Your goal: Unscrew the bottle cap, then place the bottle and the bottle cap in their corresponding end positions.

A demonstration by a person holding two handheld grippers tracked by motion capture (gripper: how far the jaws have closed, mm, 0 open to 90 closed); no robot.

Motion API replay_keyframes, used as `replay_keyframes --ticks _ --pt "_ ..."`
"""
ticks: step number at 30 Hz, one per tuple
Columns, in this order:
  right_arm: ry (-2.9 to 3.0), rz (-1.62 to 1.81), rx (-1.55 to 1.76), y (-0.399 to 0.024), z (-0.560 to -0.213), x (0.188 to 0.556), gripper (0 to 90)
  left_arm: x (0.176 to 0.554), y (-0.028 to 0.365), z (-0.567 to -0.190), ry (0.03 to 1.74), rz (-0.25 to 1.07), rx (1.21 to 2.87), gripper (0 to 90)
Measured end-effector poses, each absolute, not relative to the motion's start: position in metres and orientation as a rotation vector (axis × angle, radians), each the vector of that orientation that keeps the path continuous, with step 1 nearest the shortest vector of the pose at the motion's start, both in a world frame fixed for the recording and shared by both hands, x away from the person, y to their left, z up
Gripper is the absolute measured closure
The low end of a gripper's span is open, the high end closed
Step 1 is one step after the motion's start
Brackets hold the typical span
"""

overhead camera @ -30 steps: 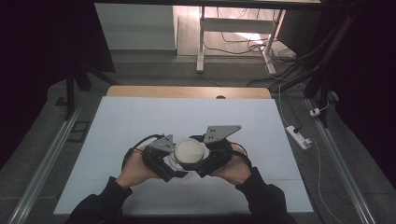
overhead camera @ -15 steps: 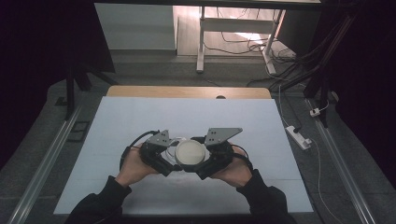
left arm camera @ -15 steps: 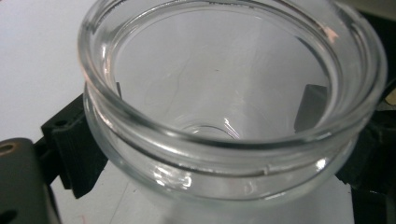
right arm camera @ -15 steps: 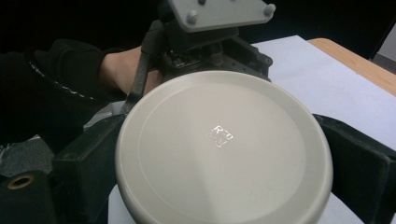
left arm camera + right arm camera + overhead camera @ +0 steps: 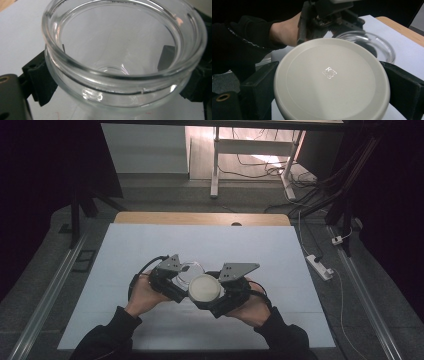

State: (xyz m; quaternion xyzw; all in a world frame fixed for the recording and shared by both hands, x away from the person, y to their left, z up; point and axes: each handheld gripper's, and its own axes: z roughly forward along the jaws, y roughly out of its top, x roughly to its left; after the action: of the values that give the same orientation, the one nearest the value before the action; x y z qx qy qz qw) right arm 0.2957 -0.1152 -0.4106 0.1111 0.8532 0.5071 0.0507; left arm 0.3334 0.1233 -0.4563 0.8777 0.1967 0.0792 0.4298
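Pale blue table covering (image 5: 150,250) lies beneath a clear round glass jar (image 5: 125,62), clamped below its rim by the left gripper (image 5: 172,282), mouth open. Just beside it, the right gripper (image 5: 220,295) grips a round cream plastic lid (image 5: 332,80) by its edge, apparently lining it up for closing
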Motion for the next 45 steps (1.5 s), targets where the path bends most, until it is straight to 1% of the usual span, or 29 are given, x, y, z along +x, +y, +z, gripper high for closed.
replay_keyframes --ticks 19,38,45 --pt "2.606 1.525 0.343 -0.119 -0.425 0.28 7.6 0.35 0.125 -0.45 0.554 0.246 2.155 7.5" --pt "2.604 1.51 0.382 -0.125 -0.442 0.277 7.6 0.367 0.113 -0.444 0.561 0.283 2.14 7.6" --pt "2.612 1.49 0.379 -0.122 -0.452 0.278 7.6 0.38 0.11 -0.443 0.565 0.302 2.134 7.5"
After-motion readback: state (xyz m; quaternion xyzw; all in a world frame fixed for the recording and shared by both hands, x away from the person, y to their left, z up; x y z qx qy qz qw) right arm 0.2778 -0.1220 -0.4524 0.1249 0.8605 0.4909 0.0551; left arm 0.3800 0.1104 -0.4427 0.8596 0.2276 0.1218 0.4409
